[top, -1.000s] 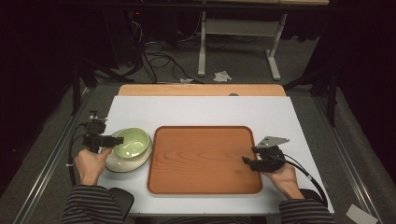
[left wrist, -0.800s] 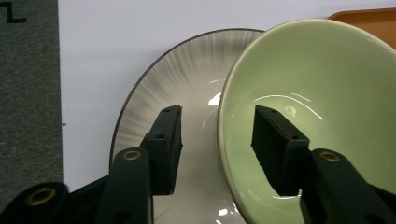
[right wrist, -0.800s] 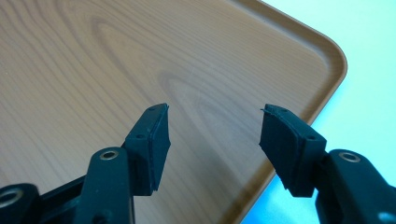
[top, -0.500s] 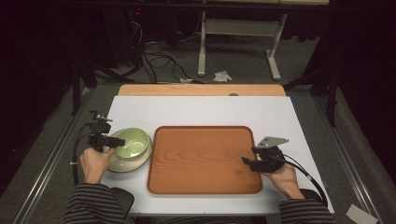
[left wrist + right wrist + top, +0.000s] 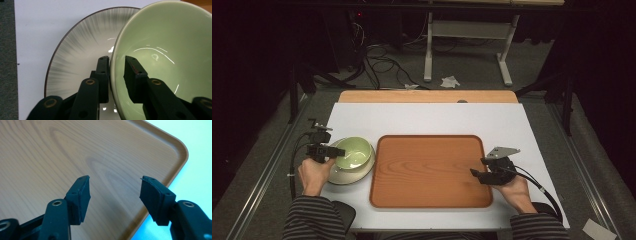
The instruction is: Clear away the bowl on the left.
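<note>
Your left gripper (image 5: pixel 117 68) has its jaws straddling the rim of the pale green glazed ceramic bowl (image 5: pixel 165 50): one pad outside the wall, one inside. They have just been closing. In the left gripper view the outer pad sits against the wall, while a thin gap shows between the inner pad and the glaze, so I can't call it a full clamp from that view. In the high view the same gripper (image 5: pixel 332 151) sits on the bowl's left rim (image 5: pixel 354 150).

The bowl rests tilted in a shallow round white plate with grey radial streaks and a dark rim (image 5: pixel 75 50). In the high view the plate (image 5: pixel 343 175) lies on the white table top (image 5: pixel 427 117), just left of the tray and close to its edge.

Your right gripper (image 5: pixel 113 192) has its jaws wide apart with nothing between them. It hangs over the right-hand part of the rectangular wood-grain brown tray with rounded corners (image 5: pixel 50 152), near its raised rim. In the high view that gripper (image 5: pixel 479 175) points left from the tray's right edge (image 5: pixel 432 170), well apart from the bowl.

Both your hands come in from the near edge, in striped sleeves (image 5: pixel 312 220). A cable (image 5: pixel 294 160) trails from the left gripper off the table's left side.
</note>
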`<state>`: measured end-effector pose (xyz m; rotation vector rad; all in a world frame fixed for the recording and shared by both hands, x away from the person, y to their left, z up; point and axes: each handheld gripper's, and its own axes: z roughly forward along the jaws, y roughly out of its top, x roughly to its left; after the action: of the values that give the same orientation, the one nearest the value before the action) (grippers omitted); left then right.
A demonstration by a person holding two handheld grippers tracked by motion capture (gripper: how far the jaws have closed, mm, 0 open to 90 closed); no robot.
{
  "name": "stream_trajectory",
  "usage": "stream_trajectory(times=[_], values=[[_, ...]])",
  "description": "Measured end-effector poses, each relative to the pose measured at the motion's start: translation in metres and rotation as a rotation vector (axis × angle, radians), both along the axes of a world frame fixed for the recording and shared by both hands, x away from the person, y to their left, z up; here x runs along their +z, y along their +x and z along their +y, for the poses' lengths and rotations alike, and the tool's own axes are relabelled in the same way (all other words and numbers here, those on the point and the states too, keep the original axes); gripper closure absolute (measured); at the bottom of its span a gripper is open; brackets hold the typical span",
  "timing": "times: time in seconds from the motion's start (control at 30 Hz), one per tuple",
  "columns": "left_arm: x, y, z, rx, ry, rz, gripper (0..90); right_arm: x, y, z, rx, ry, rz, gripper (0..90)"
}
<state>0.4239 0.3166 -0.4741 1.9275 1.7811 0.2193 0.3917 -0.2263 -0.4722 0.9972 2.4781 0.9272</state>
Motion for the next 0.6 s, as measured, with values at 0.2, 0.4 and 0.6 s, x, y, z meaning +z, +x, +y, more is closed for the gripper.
stream_trajectory(times=[0.2, 0.4, 0.6], values=[[0.0000, -0.0014, 0.0033, 0.014, -0.007, 0.002, 83.0, 0.0004, 0.0002, -0.0004, 0.001, 0.001, -0.009, 42.6], [-0.0006, 0.0002, 0.0032, 0.032, -0.043, 0.001, 83.9, -0.0004, 0.0005, -0.0003, 0.002, -0.001, -0.006, 41.7], [0.0026, -0.0013, 0.0047, 0.040, -0.049, -0.018, 83.7, 0.0001, 0.0006, -0.0003, 0.004, -0.008, -0.013, 40.8]])
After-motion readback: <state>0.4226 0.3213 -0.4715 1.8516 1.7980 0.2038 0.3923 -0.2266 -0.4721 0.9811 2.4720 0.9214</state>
